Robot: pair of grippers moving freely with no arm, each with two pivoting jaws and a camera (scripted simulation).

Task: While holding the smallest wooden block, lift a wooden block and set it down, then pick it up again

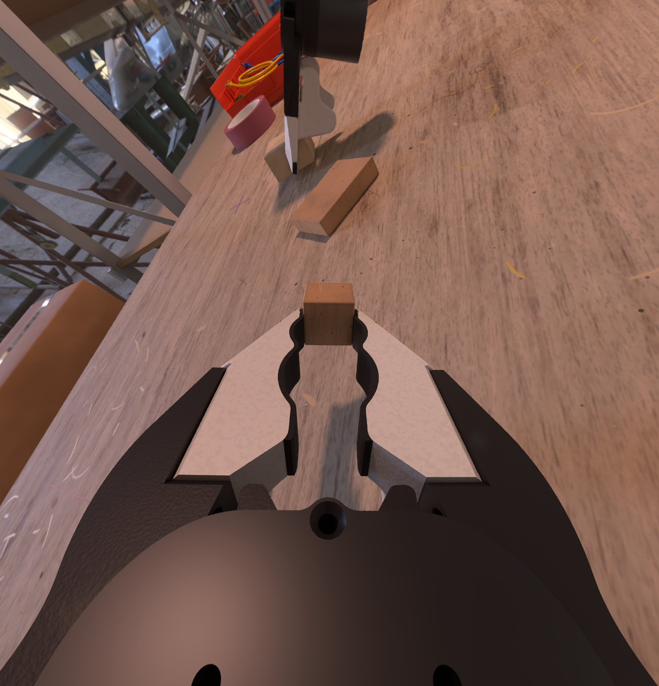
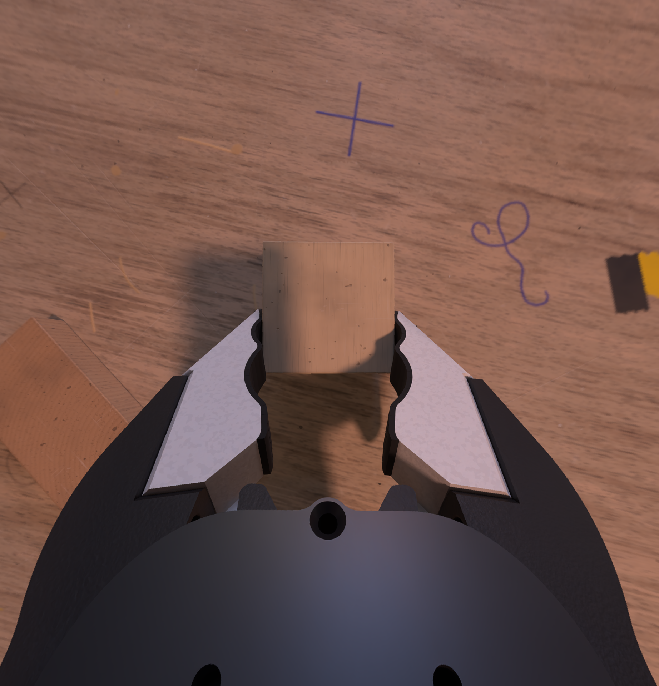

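My left gripper is shut on the smallest wooden block, a small brown cube held at the fingertips above the wooden table. My right gripper points down, its fingers pressed against both sides of a pale square wooden block. In the left wrist view the right gripper shows farther off with that pale block at its tips, low over the table; I cannot tell whether the block touches it. A flat rectangular wooden block lies beside it and also shows in the right wrist view.
A pink tape roll and a red crate with yellow cable stand near the table's left edge beyond the blocks. An orange box sits at the near left. A black-and-yellow tape strip and pen marks are on the table.
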